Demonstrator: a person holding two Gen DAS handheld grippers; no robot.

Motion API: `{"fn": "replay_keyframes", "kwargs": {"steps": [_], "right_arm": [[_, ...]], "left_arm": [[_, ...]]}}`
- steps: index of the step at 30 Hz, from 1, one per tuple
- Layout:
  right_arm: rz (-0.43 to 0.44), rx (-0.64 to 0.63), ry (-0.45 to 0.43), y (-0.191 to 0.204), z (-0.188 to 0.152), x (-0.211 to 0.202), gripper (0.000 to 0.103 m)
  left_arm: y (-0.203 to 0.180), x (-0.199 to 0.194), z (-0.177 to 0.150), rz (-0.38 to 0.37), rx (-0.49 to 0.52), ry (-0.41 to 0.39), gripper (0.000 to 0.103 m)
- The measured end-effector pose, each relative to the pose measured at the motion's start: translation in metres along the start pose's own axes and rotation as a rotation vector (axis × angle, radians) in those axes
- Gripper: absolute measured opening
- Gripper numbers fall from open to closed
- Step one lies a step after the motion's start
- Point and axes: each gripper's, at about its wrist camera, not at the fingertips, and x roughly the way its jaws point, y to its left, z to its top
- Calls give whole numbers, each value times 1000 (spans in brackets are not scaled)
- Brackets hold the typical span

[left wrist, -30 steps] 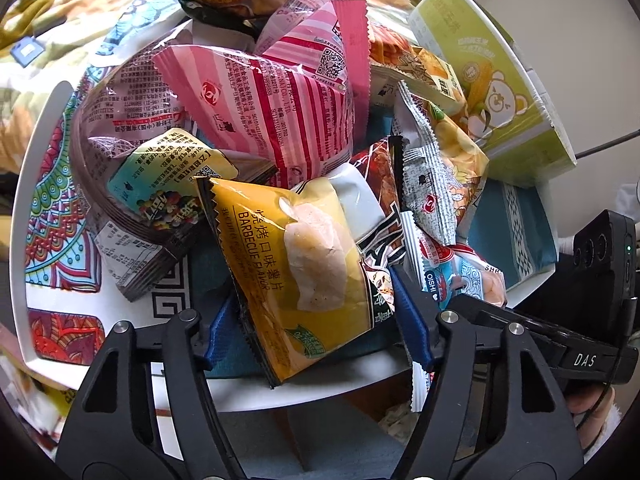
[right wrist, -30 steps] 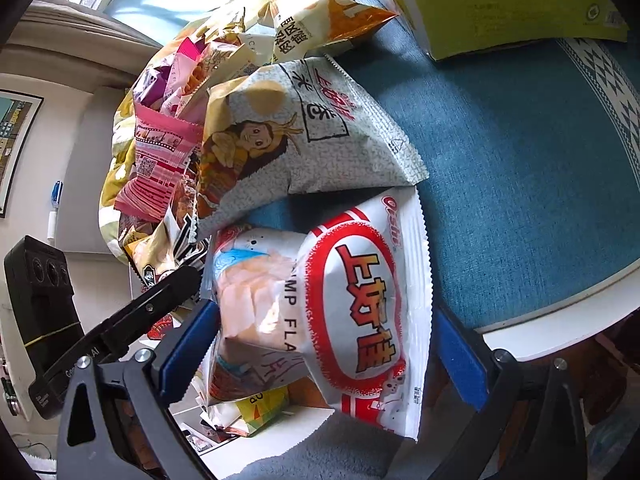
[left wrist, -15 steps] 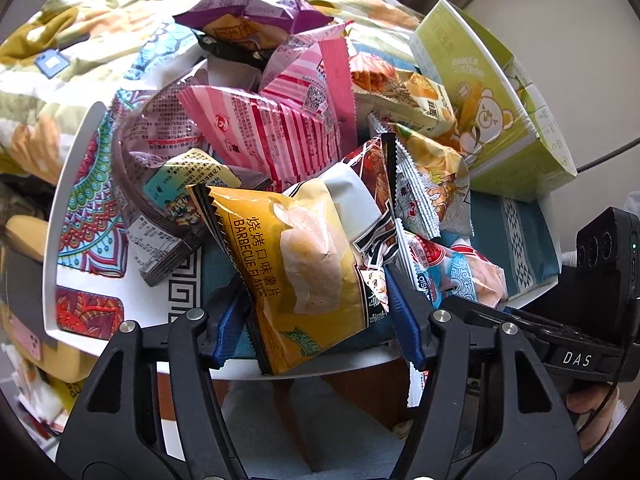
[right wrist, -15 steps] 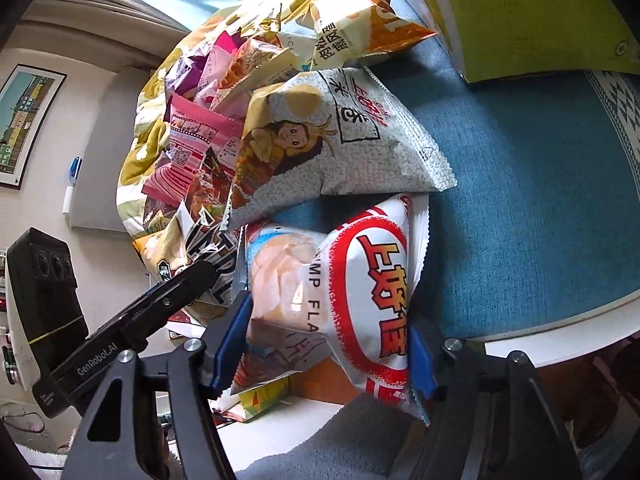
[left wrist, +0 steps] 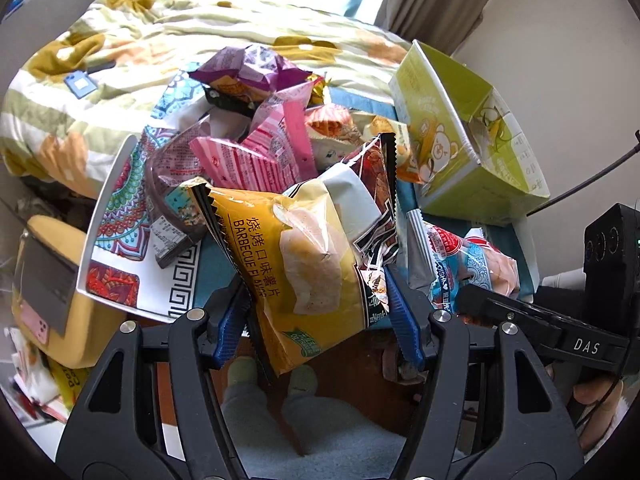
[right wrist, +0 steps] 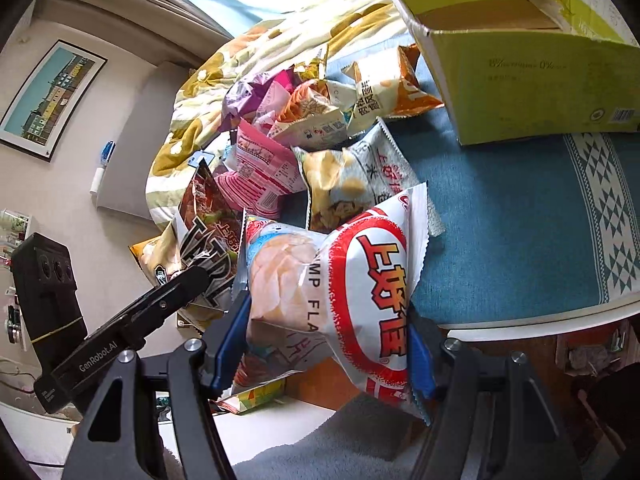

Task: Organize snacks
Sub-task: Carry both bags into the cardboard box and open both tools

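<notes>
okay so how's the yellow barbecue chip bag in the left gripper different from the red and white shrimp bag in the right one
The yellow barbecue chip bag is mustard yellow with a black serrated edge; the shrimp chip bag is white with a bold red oval logo. The yellow bag is gripped together with a dark bag behind it; the shrimp bag is held alone. Both are puffy sealed packets clamped between blue pads, lifted over the table edge.

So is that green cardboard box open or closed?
Open. The green box has its top flaps up, and the right wrist view looks into its brown inside. What it holds, if anything, is hidden.
</notes>
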Motion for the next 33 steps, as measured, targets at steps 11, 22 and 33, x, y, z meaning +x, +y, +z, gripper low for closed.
{"fn": "replay_keyframes", "kwargs": {"steps": [11,22,33], "right_arm": [[-44,-159,-152,-6,44,-86,64],[-190,-248,-295,-23,124,-139,64],[-346,-188,-348,-67,228,-143,64]], "left_arm": [[-89,-18,54,-3,79,-145,60],[-168,18,142,-55,213,-169,60],[-231,127,242,-82,309,-32,60]]}}
